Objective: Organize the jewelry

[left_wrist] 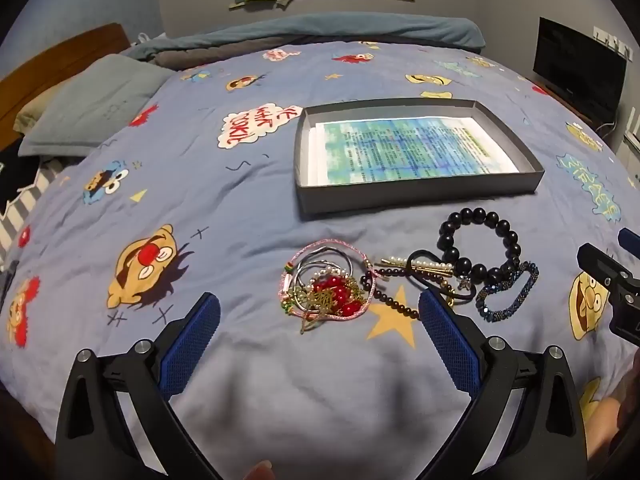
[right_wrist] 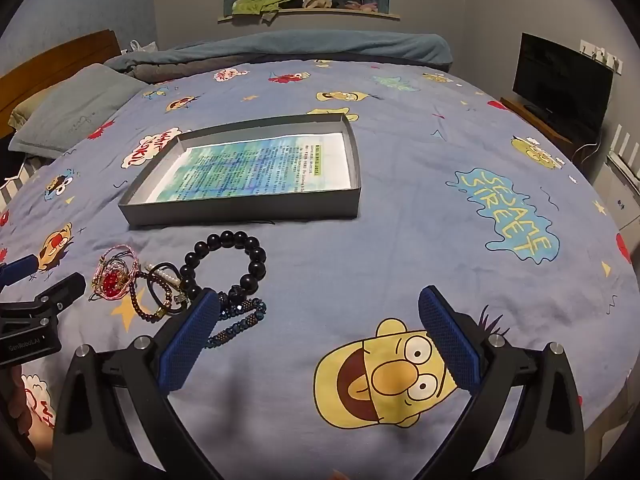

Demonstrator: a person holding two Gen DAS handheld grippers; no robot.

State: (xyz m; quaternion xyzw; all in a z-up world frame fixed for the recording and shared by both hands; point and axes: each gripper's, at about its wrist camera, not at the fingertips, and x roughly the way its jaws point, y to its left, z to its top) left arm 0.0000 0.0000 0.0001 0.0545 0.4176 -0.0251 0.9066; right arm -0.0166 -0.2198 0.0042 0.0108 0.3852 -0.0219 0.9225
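Note:
A heap of jewelry lies on the blue cartoon bedspread: a tangle of pink cord, thin bangles and red beads (left_wrist: 328,288), a black bead bracelet (left_wrist: 480,244), a dark blue beaded bracelet (left_wrist: 508,296), and a pearl-and-gold hair tie (left_wrist: 424,268). Behind it sits a grey shallow box (left_wrist: 420,194) lined with printed paper. My left gripper (left_wrist: 320,312) hovers open just in front of the red tangle, nothing between its fingers. My right gripper (right_wrist: 320,316) is open over bare bedspread, right of the black bracelet (right_wrist: 228,260) and blue bracelet (right_wrist: 240,322). The box (right_wrist: 248,210) lies beyond.
A grey pillow (left_wrist: 92,100) and wooden headboard (left_wrist: 56,56) stand at the left, a folded blanket (left_wrist: 320,32) at the far end, a dark screen (right_wrist: 560,80) at the right. The left gripper's body (right_wrist: 36,312) shows at the right wrist view's left edge.

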